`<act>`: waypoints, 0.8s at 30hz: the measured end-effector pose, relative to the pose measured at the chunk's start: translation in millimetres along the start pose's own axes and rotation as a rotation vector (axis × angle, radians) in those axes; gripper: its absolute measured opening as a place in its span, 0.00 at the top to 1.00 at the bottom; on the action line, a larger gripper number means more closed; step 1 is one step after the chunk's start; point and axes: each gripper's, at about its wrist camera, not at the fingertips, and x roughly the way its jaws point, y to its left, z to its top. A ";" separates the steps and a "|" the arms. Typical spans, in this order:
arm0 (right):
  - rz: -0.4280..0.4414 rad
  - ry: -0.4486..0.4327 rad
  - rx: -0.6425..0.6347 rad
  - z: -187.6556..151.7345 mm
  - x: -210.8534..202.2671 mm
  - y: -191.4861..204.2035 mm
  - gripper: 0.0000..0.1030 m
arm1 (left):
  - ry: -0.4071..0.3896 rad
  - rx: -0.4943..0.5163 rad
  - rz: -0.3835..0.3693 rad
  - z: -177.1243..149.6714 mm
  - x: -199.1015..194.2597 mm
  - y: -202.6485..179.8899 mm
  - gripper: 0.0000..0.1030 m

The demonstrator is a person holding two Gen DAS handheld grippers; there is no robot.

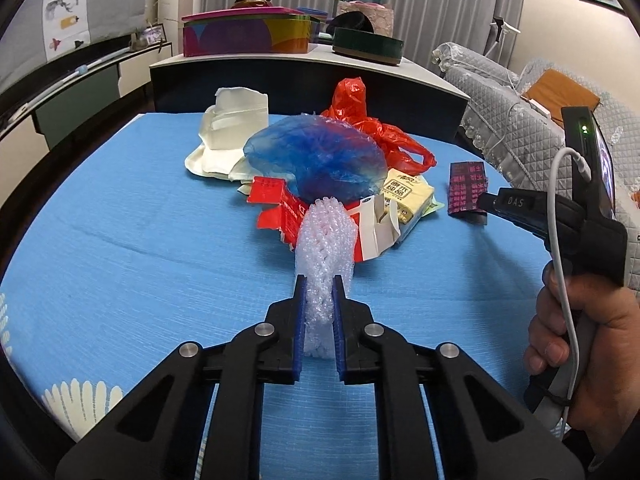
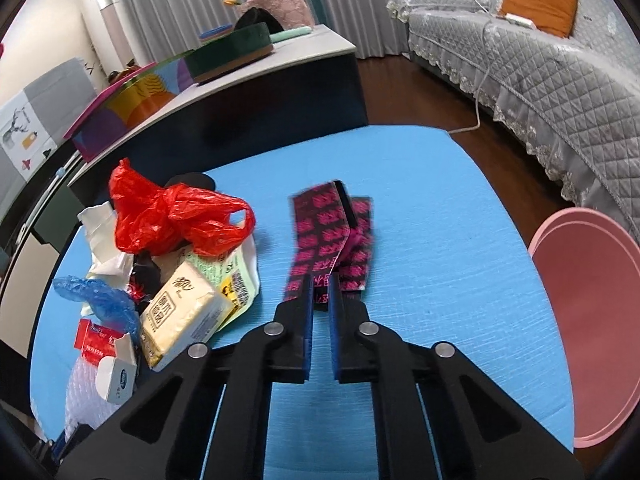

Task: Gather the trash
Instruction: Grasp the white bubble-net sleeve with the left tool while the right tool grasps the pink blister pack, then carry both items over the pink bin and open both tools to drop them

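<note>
We see the left gripper with its jaws pinching a roll of bubble wrap, which stands up between the blue pads above the blue tablecloth. The far end of the wrap touches the trash pile near the middle of the table. In this pile lie a blue plastic bag, a red plastic bag, a torn red carton, a yellow tissue pack and a white paper bag, which sits toward the far left edge. The right gripper has its jaws pressed on the near end of a black wrapper with pink print; the wrapper is a little blurred and it lies just beside the pile, on the side of the table's right edge. In the left wrist view we see also the person's right hand around the handle of that gripper. Beyond the right edge of the table stands a pink round bin, and behind it a sofa with grey quilted cover.
</note>
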 end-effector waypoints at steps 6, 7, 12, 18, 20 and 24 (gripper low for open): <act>0.003 -0.034 -0.063 0.1 -25.0 12.7 0.99 | -0.033 0.004 -0.013 3.7 -13.0 -1.7 0.89; 0.002 -0.039 -0.070 -0.3 -29.2 13.7 0.99 | -0.040 0.005 -0.014 4.1 -15.9 -1.9 0.89; -0.004 -0.073 -0.107 0.6 -63.2 16.8 0.99 | -0.084 0.006 -0.021 5.8 -34.7 -2.5 0.89; -0.023 -0.114 -0.154 -0.2 -119.8 14.6 0.99 | -0.127 0.024 -0.065 9.8 -60.6 -10.5 0.89; -0.029 -0.121 -0.162 -2.8 -138.1 10.7 0.99 | -0.146 0.045 -0.076 11.1 -70.1 -16.3 0.89; -0.037 -0.128 -0.154 -5.4 -172.3 -3.8 0.99 | -0.173 0.087 -0.109 14.2 -86.6 -30.9 0.89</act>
